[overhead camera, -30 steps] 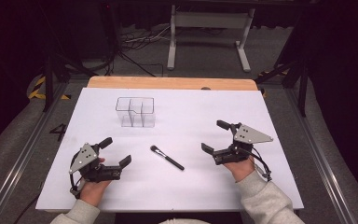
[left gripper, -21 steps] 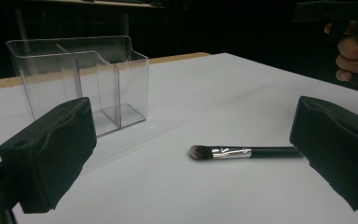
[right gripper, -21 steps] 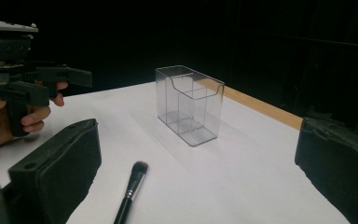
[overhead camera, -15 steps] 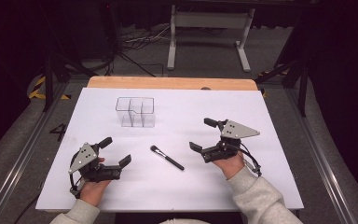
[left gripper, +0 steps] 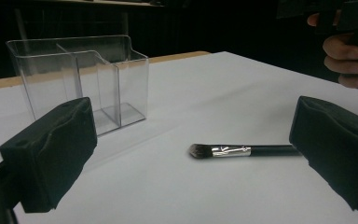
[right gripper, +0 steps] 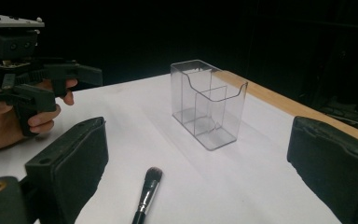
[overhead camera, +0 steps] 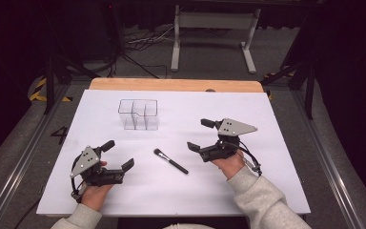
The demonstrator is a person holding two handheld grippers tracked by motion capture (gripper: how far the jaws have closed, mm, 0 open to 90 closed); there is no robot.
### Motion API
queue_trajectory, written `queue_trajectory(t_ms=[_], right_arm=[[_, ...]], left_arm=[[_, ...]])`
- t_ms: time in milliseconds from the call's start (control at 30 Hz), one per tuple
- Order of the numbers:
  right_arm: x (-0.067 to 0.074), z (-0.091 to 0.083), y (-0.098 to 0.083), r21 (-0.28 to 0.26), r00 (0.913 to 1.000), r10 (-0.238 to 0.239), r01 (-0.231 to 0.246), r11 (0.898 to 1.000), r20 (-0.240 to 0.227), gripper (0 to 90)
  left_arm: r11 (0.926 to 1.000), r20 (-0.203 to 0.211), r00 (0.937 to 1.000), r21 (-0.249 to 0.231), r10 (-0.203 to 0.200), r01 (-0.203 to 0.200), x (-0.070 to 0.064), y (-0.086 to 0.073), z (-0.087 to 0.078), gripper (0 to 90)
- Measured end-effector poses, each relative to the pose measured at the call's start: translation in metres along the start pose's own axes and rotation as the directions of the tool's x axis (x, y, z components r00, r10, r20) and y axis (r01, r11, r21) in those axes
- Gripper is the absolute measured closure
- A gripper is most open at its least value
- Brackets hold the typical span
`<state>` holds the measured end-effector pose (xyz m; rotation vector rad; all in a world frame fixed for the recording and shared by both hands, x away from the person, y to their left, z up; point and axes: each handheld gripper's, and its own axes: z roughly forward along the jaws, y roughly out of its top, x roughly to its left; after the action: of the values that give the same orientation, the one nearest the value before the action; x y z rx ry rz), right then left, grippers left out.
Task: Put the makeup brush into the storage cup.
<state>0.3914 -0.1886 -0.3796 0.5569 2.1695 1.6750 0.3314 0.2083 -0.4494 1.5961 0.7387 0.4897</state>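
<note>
1. Right tool [overhead camera: 204, 136] sits just right of the makeup brush [overhead camera: 170, 161], jaws spread wide with nothing between them. It's pointed toward the brush, so I'd guess it's the one going in for the pickup.
2. Left tool [overhead camera: 116, 155] is parked on the other side of the brush, a bit further off, jaws also spread and empty. From the left gripper view the brush [left gripper: 242, 150] lies flat, bristles pointing left and the handle running behind the right-hand jaw.
3. The brush lies flat on the bench, diagonal, bristle end toward the clear organizer [overhead camera: 138, 114], black handle toward the person. Touching neither tool.
4. If it were me: come down on the black handle, not the bristles or the shiny ferrule, with the jaws across the handle. It's thin and flat on the sheet, so get low before closing or it'll roll away.
5. The organizer stands upright further back, well apart from the brush, and looks empty. Probably where the brush ends up, handle down.
6. The bench [overhead camera: 276, 186] has a white sheet on top, wood edge at the far side. Room behind is dark, with cables and a metal stand on the floor.
</note>
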Motion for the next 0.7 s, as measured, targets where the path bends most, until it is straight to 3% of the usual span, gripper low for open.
queue_trajectory(t_ms=[100,267,400,433,467,600,633,700], right_arm=[[-0.001,0.004,0.004,0.045,0.9999,0.016,-0.015,0.999,-0.007,3.5],[0.001,0.007,0.011,0.103,0.9995,-0.030,0.029,0.994,0.004,3.7],[0.002,0.012,0.019,0.180,0.9983,-0.059,0.059,0.982,-0.004,4.0],[0.001,0.016,0.022,0.239,0.9974,-0.068,0.072,0.968,-0.023,5.0],[0.001,0.016,0.022,0.239,0.9974,-0.068,0.072,0.968,-0.023,5.0],[0.000,0.024,0.028,0.376,0.9942,-0.085,0.104,0.921,-0.065,5.8],[0.000,0.024,0.028,0.376,0.9942,-0.085,0.104,0.921,-0.065,5.8],[-0.001,0.027,0.031,0.426,0.9933,-0.086,0.111,0.898,-0.078,5.9]], left_arm=[[1.0000,0.003,1.0000,0.002,0.001,-0.001,-0.001,0.000,0.000,1.6],[1.0000,0.007,1.0000,0.005,0.004,-0.004,-0.002,0.000,0.000,2.2],[1.0000,0.007,1.0000,0.006,0.003,-0.003,-0.001,0.000,0.000,2.3],[0.9999,0.007,1.0000,0.010,0.005,-0.005,-0.001,-0.001,0.001,2.3],[0.9999,0.007,1.0000,0.010,0.005,-0.005,-0.001,-0.001,0.001,2.2],[0.9999,0.008,1.0000,0.014,0.003,-0.003,-0.002,-0.001,0.001,2.2],[0.9999,0.008,1.0000,0.014,0.003,-0.003,-0.002,-0.001,0.001,2.2],[0.9999,0.008,1.0000,0.014,0.002,-0.002,-0.002,-0.001,0.001,2.2]])
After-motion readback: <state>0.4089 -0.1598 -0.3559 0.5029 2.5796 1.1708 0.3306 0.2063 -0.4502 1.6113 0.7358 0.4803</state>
